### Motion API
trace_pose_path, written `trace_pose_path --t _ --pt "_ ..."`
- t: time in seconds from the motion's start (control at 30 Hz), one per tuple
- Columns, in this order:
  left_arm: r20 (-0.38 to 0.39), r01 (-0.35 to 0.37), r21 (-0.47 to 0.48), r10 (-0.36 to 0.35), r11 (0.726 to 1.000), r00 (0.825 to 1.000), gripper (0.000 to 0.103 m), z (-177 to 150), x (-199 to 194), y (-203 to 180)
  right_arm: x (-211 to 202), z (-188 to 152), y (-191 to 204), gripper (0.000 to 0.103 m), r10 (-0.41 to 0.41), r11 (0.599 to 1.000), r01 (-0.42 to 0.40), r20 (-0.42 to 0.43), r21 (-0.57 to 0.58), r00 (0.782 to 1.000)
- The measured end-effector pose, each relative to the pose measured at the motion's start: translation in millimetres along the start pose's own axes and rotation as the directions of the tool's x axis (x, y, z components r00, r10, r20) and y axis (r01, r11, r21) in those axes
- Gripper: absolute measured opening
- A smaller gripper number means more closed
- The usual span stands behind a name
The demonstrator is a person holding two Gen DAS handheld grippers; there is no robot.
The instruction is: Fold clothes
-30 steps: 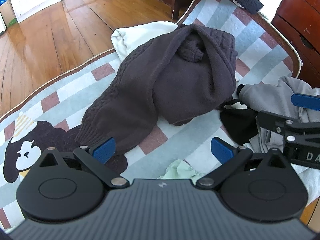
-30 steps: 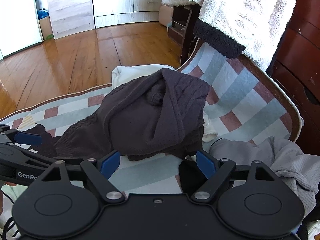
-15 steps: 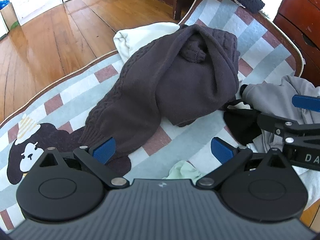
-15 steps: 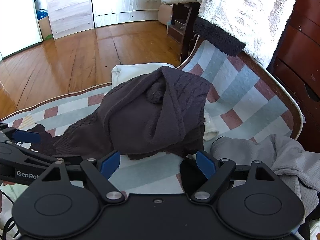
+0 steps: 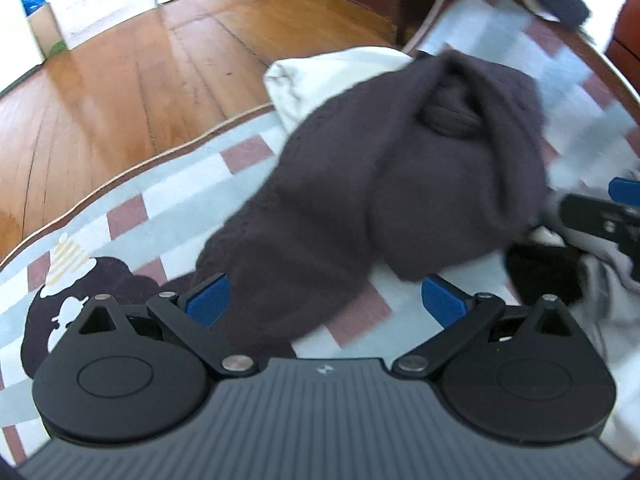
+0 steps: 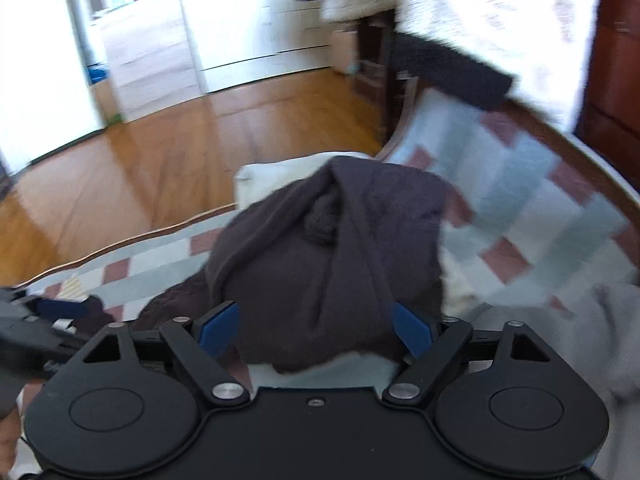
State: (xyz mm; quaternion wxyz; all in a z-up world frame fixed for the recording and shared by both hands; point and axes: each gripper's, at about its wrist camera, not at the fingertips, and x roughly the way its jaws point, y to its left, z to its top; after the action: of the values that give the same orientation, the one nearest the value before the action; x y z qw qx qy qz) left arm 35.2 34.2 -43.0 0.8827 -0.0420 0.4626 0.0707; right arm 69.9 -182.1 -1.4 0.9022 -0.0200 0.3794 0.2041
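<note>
Sweater (image 5: 400, 184) between open jaws

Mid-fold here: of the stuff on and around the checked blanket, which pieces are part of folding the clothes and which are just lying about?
Part of the job:
- dark knit sweater, bunched up
- grey garment
- white garment under the sweater
- left gripper, open
- right gripper, jaws closing, sweater edge between them, not yet pinched

Lying about:
- checked blanket
- fluffy white throw
- wooden floor
</note>
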Motion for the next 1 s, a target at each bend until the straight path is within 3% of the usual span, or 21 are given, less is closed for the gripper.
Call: trace_pose_path --t 0.1,0.2,0.3,0.37,0.43,0.5,0.67,0.7,0.73,0.8,0.83,0.87,0.97,1.0 --pt "0.134 -0.053 0.04 0.048 0.998 0.99 0.103 2 15 0 20 4 0 0.081 -0.053 0.997 0.055 0.042 -0.05 0.998" --pt "0.204 -0.053 0.147 0.022 0.988 0.979 0.103 4 34 -6 46 11 -11 0.083 -0.092 0.994 0.095 0.058 -0.048 0.994" --pt "0.153 0.045 0.105 -0.06 0.993 0.986 0.103 13 61 5 74 23 -34 0.084 -0.121 0.992 0.119 0.043 0.04 0.992" --pt "0.12 0.109 0.072 -0.117 0.991 0.986 0.102 19 79 13 92 31 -55 0.084 -0.1 0.985 0.101 -0.013 0.139 0.995" --pt "0.085 0.108 0.023 -0.11 0.994 0.99 0.1 18 97 21 109 36 -75 0.084 -0.061 0.967 0.071 -0.047 0.245 0.997" --pt "0.058 0.117 -0.026 -0.115 0.993 0.992 0.1 16 114 30 123 36 -88 0.093 -0.03 0.945 0.049 -0.065 0.324 0.997" --pt "-0.009 0.213 -0.152 -0.217 0.965 0.976 0.103 0 151 46 168 28 -104 0.102 0.067 0.888 0.015 -0.162 0.46 0.984" --pt "-0.026 0.231 -0.179 -0.239 0.956 0.971 0.103 -4 159 48 169 26 -100 0.102 0.057 0.898 0.015 -0.15 0.44 0.987" --pt "-0.035 0.246 -0.211 -0.259 0.946 0.965 0.103 -8 166 51 165 24 -90 0.098 0.028 0.921 0.02 -0.117 0.39 0.993" --pt "-0.026 0.276 -0.234 -0.289 0.932 0.957 0.101 -13 172 53 145 18 -65 0.055 -0.044 0.962 0.047 -0.016 0.269 0.999" --pt "-0.007 0.29 -0.22 -0.299 0.931 0.954 0.079 -15 170 53 133 14 -50 0.049 -0.081 0.976 0.071 0.039 0.207 0.996" --pt "-0.029 0.3 -0.212 -0.313 0.93 0.949 0.042 -14 169 52 119 8 -33 0.044 -0.113 0.986 0.098 0.098 0.138 0.989" --pt "-0.061 0.331 -0.223 -0.352 0.917 0.934 0.008 -13 164 52 88 -10 9 0.04 -0.139 0.99 0.144 0.196 -0.011 0.971" --pt "-0.046 0.353 -0.232 -0.372 0.907 0.927 0.008 -14 161 54 78 -14 21 0.039 -0.134 0.988 0.146 0.212 -0.04 0.968"
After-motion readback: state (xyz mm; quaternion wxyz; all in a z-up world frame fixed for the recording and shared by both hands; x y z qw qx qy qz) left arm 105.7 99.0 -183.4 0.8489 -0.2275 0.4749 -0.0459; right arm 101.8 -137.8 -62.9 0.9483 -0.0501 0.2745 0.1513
